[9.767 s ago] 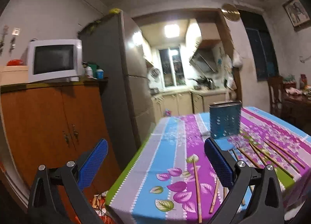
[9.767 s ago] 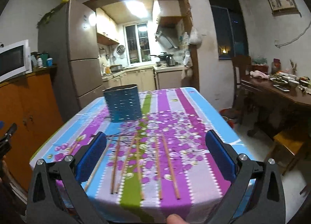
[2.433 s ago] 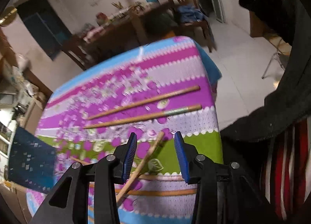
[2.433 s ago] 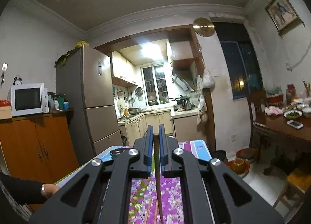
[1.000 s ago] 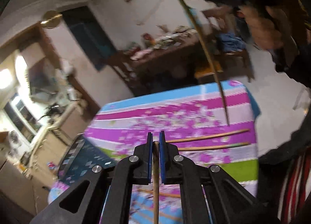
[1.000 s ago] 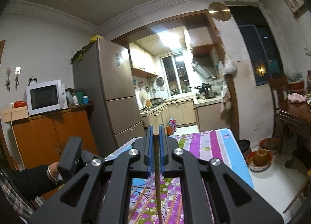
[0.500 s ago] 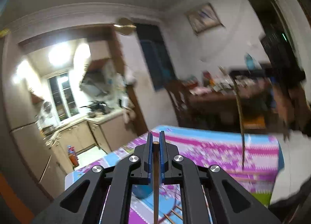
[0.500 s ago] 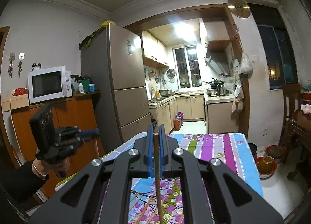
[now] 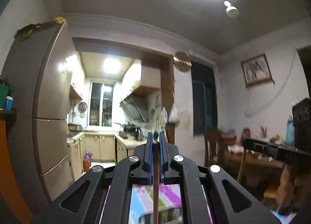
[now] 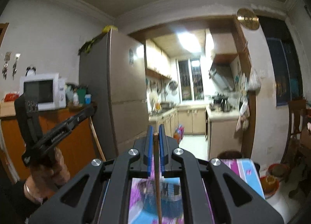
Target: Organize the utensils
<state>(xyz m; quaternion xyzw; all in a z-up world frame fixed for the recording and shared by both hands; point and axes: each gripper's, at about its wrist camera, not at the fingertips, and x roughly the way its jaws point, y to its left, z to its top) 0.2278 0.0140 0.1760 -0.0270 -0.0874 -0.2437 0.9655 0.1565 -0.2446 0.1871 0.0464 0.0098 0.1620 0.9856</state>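
Observation:
My left gripper (image 9: 155,142) is shut on a wooden chopstick (image 9: 155,181) that hangs down between the blue pads toward the striped tablecloth (image 9: 169,191). My right gripper (image 10: 155,136) is shut on another chopstick (image 10: 157,185), which points down at the blue utensil holder (image 10: 165,202) on the table below it. The left gripper (image 10: 56,128) with its chopstick (image 10: 96,136) shows at the left of the right wrist view. The right gripper (image 9: 272,149) with its chopstick (image 9: 241,165) shows at the right of the left wrist view.
A tall fridge (image 10: 124,91) and an orange cabinet with a microwave (image 10: 41,91) stand to the left. The kitchen doorway (image 10: 194,107) lies behind the table. A dark dining table with chairs (image 9: 252,159) is at the right.
Both grippers have tilted upward and risen with their chopsticks. The right one has come over the blue holder. The left one has swung from the dining side toward the kitchen.

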